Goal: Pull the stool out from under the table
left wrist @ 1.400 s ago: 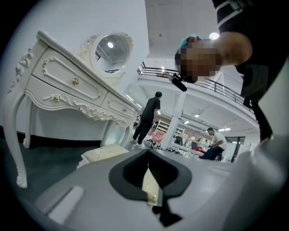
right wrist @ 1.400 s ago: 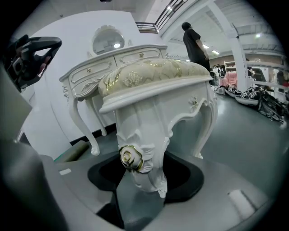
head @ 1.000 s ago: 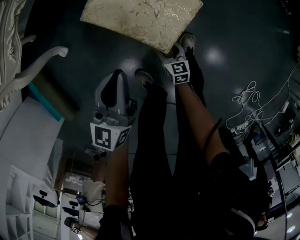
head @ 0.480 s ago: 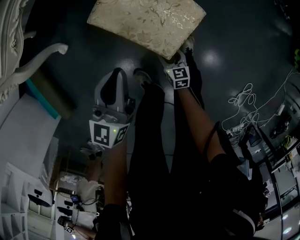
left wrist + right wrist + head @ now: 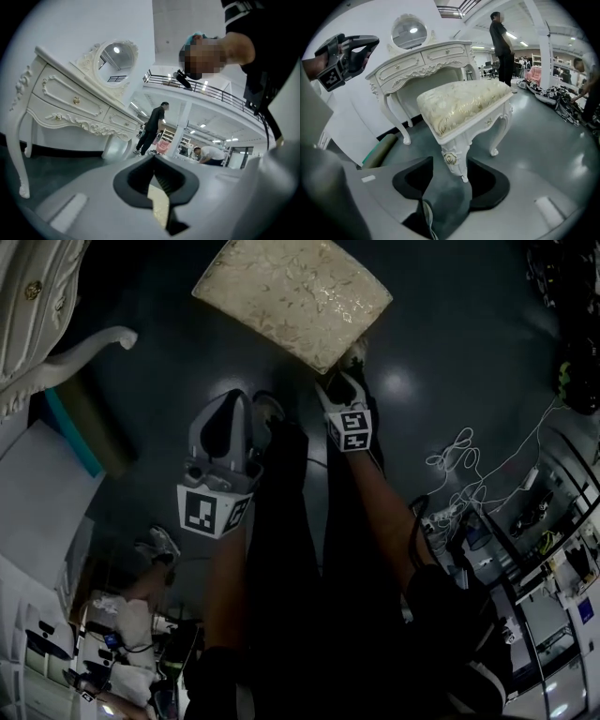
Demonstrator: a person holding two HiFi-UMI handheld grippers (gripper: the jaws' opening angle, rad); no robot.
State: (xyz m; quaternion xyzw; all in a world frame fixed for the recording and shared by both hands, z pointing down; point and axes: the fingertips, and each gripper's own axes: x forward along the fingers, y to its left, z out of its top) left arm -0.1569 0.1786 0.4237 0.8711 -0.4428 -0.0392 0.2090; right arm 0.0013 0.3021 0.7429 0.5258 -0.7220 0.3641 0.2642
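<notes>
The stool (image 5: 464,105) has a cream brocade cushion and white carved legs, and it stands on the dark floor in front of the white dressing table (image 5: 426,58). In the head view the stool's cushion (image 5: 291,296) lies at the top. My right gripper (image 5: 349,357) sits at its near corner. In the right gripper view the right gripper (image 5: 450,166) has the stool's near leg (image 5: 454,157) between its jaws. The jaws are closing, with a gap still showing on the left side. My left gripper (image 5: 236,397) hangs apart from the stool, jaws together and holding nothing; in its own view the left gripper (image 5: 154,161) points at the dressing table (image 5: 70,108).
A rolled green mat (image 5: 379,150) lies by the wall beside the table's leg. White cables (image 5: 469,456) trail over the floor at the right. My own black-trousered legs (image 5: 309,549) fill the middle of the head view. People stand in the background (image 5: 501,42).
The head view has swung a little, so the stool sits further right in it. My right gripper has stayed at the stool's near corner. The left gripper has barely moved.
</notes>
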